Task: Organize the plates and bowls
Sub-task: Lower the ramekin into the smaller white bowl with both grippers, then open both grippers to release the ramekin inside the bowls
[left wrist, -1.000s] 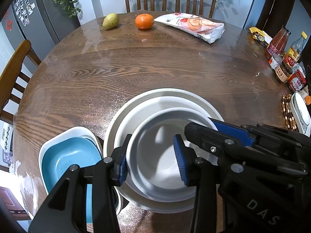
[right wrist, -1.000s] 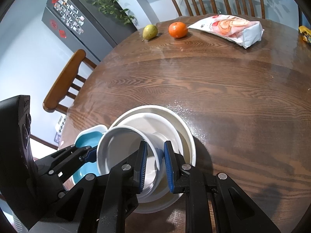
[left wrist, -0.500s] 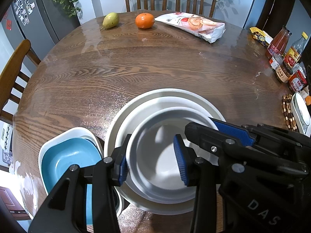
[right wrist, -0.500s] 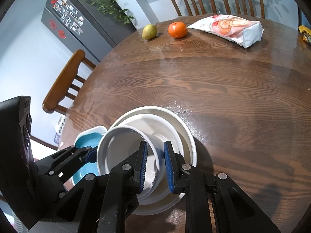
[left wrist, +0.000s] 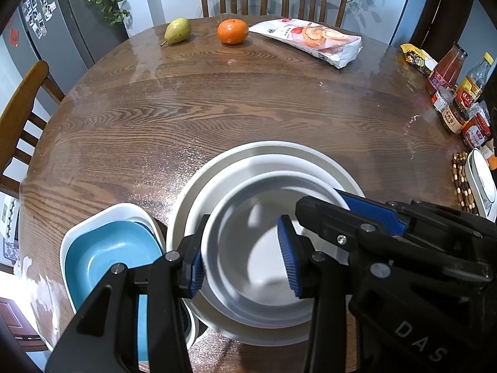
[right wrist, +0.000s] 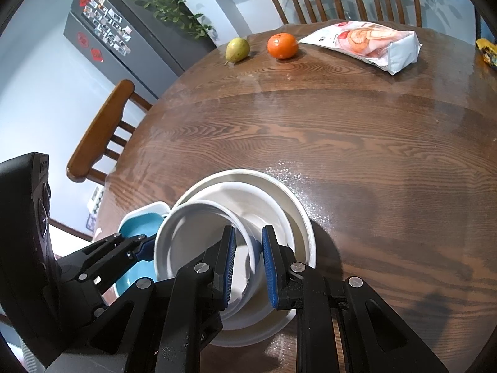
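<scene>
A white bowl [left wrist: 254, 248] sits nested in a larger white bowl [left wrist: 236, 174] on a wide white plate [left wrist: 310, 152] near the table's front edge. My left gripper [left wrist: 242, 258] is open, its jaws straddling the small bowl's near-left rim without gripping. My right gripper [right wrist: 248, 264] has its jaws close around the small bowl's [right wrist: 192, 236] right rim; whether they touch it is unclear. A blue dish inside a white square dish [left wrist: 105, 248] stands left of the stack.
On the round wooden table [left wrist: 217, 99] lie a pear [left wrist: 177, 30], an orange [left wrist: 233, 31] and a snack bag [left wrist: 310, 42] at the far side. Sauce bottles and jars [left wrist: 456, 93] stand at the right edge. Wooden chairs surround the table.
</scene>
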{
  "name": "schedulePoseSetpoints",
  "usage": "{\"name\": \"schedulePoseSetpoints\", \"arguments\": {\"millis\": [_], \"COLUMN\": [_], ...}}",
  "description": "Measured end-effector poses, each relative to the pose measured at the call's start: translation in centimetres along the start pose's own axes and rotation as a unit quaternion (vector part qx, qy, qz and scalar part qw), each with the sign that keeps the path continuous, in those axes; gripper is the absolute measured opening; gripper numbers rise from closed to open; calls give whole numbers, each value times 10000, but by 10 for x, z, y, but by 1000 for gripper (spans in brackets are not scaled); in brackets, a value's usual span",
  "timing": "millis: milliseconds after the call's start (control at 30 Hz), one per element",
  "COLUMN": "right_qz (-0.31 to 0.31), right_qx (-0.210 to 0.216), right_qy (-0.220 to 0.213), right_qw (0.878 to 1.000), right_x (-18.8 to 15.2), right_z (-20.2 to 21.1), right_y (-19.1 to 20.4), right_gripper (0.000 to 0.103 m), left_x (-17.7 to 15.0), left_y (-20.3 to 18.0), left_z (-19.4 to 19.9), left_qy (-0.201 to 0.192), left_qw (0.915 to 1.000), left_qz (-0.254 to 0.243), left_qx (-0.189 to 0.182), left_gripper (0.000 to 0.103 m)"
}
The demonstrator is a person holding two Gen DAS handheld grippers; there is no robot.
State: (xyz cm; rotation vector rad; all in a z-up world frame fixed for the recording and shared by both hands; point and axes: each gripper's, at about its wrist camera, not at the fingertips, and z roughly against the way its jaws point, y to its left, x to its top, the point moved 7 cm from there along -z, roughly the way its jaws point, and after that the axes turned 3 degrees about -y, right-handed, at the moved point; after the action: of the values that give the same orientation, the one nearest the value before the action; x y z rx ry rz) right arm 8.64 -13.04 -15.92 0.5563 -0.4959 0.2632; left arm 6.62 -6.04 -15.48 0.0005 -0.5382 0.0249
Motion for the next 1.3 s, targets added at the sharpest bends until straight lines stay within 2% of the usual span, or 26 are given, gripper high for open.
{"name": "schedulePoseSetpoints", "arguments": {"millis": [233,400,467,733,867,1300], "right_qz": [-28,-52,-89,-119,-113,-113], "right_qx": [-26,-39,16,4,15,100], "right_qy": [-30,-83,-90,-163,-212,-269], "right_qw": [10000,9999,9999,9998,9997,9995], "right_x": [1,2,2,2,3,5], "right_z": [1,4,6,11,14,20], "right_y": [1,3,3,5,7,8], "right_gripper": [21,22,26,27,27,27], "left_x": [1,2,3,5,6,10], "left_y": [1,0,-1,-1,-4,-5], "left_z": [1,4,5,11,15,18], "left_qy": [18,-17,-56,-147,-238,-321], "left_qw": [10000,10000,10000,9999,9997,9995], "left_qz": [50,32,6,-10,-45,-45], "left_qx": [-50,-67,-60,-76,-56,22], "left_gripper": [42,51,51,53,65,68]}}
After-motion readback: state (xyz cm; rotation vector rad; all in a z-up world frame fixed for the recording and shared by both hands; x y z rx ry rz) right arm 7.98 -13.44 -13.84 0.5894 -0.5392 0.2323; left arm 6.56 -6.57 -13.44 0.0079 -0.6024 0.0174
